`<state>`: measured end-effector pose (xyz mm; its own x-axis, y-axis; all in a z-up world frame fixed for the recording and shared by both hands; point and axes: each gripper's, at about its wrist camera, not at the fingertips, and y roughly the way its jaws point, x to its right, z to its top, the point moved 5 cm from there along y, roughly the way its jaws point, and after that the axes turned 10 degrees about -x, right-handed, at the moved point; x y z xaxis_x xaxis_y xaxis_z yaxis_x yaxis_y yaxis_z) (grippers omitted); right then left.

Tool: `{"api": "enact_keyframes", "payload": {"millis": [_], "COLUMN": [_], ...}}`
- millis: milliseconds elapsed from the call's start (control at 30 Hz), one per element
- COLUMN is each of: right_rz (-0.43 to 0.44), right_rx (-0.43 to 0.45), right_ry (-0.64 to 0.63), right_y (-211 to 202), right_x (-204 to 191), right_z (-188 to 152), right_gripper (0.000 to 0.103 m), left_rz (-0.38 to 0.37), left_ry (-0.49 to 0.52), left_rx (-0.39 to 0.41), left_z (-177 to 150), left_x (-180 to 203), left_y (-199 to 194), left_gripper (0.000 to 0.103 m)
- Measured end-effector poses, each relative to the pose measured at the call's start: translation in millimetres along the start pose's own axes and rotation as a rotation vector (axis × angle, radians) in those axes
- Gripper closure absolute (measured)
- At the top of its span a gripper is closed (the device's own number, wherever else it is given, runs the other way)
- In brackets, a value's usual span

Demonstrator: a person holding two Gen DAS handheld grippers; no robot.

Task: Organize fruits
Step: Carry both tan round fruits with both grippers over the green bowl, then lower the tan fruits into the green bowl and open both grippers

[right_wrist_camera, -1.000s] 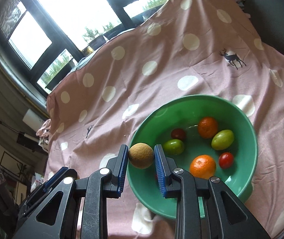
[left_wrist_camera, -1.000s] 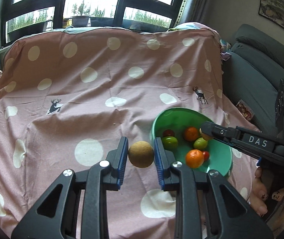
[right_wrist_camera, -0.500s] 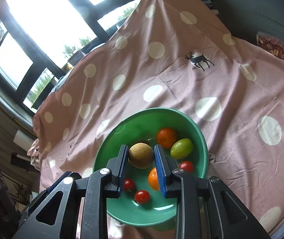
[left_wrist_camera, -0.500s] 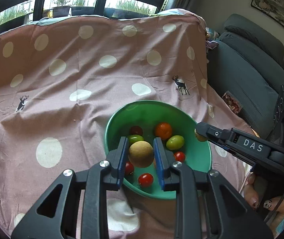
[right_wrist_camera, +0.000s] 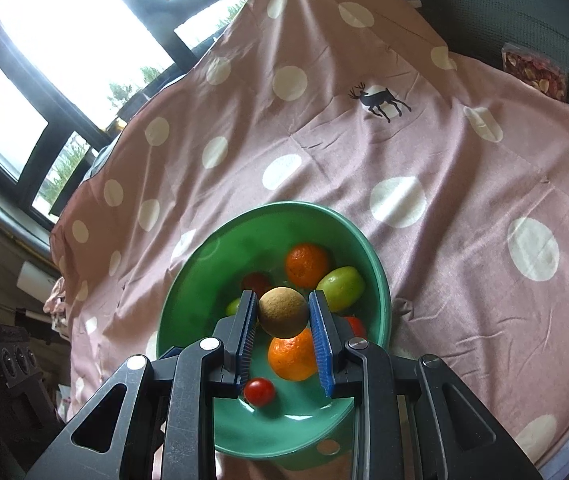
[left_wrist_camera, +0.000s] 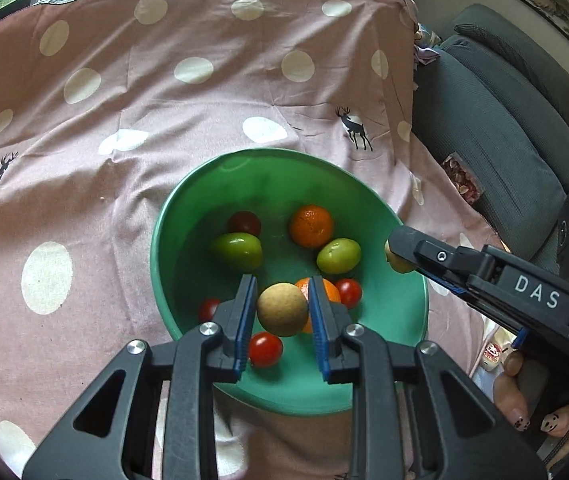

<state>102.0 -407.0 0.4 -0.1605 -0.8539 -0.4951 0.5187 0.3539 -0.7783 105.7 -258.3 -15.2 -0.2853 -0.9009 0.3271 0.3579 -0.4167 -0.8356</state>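
A green bowl sits on a pink dotted cloth; it also shows in the right wrist view. It holds oranges, green fruits and small red tomatoes. My left gripper is shut on a round tan fruit above the bowl. My right gripper is shut on another round tan fruit, also over the bowl; it enters the left wrist view from the right, its tan fruit at the bowl's right rim.
A grey sofa stands right of the cloth-covered table, with a packet of snacks on it. Windows run along the far side. The cloth drops off at the table's edges.
Both grippers have moved from beside the bowl to over its inside, each still holding its tan fruit. The bowl looks closer and larger now.
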Motion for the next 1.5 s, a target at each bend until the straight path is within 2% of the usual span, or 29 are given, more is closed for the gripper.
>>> {"api": "enact_keyframes", "payload": {"millis": [133,500,533,567,633,700,767,867,933,1000,1133,1333,1500], "right_rz": [0.018,-0.014,-0.01,-0.007,-0.007,-0.013,-0.021,-0.024,-0.017,-0.017,-0.037,-0.069,-0.079], "right_rx": [-0.014,-0.016,-0.016,-0.016,-0.022,-0.03,-0.023,-0.001,0.022,0.043,0.074,0.095,0.098], "right_ry": [-0.003,-0.014,-0.014,-0.014,-0.016,-0.015,-0.016,-0.028,-0.035,-0.046,-0.053,-0.055,-0.051], "right_y": [2.2,4.5,4.3,4.1,4.6,5.1,3.6,-3.1,-9.2,-15.4,-24.6,-30.4,-31.3], "right_x": [-0.2,0.1,-0.7,-1.1,-1.5,-1.9,-2.5,-6.6,-9.7,-12.9,-15.9,-16.3,-14.8], "right_z": [-0.2,0.1,-0.1,-0.2,-0.6,-1.0,-1.2,-1.2,-1.2,-1.2,-0.8,-1.3,-1.6], "right_gripper": [0.074,0.074,0.074,0.074,0.074,0.062,0.042,0.031,0.026,0.025,0.022,0.021,0.021], "left_rz": [0.004,-0.009,-0.006,0.002,0.028,0.051,0.062,0.061,0.056,0.045,0.043,0.049,0.083], "left_ry": [0.002,-0.013,-0.013,-0.007,0.011,0.027,0.028,0.013,0.003,-0.006,-0.015,-0.018,-0.022], "left_rx": [-0.017,-0.036,-0.034,-0.031,-0.01,0.011,0.016,0.029,0.04,0.048,0.078,0.093,0.11], "left_z": [-0.4,-0.4,0.1,-0.1,-0.8,-1.7,-2.1,-2.3,-2.3,-2.7,-3.4,-4.9,-6.0], "left_x": [0.8,0.1,1.4,2.4,4.6,6.8,7.0,4.7,3.6,2.5,1.7,0.8,-0.1], "left_y": [6.1,9.3,7.9,6.2,0.2,-6.2,-11.7,-22.2,-30.1,-37.2,-49.8,-57.5,-59.6], "left_gripper": [0.077,0.077,0.071,0.058,0.039,0.033,0.025,0.016,0.016,0.014,0.003,0.003,0.003]}}
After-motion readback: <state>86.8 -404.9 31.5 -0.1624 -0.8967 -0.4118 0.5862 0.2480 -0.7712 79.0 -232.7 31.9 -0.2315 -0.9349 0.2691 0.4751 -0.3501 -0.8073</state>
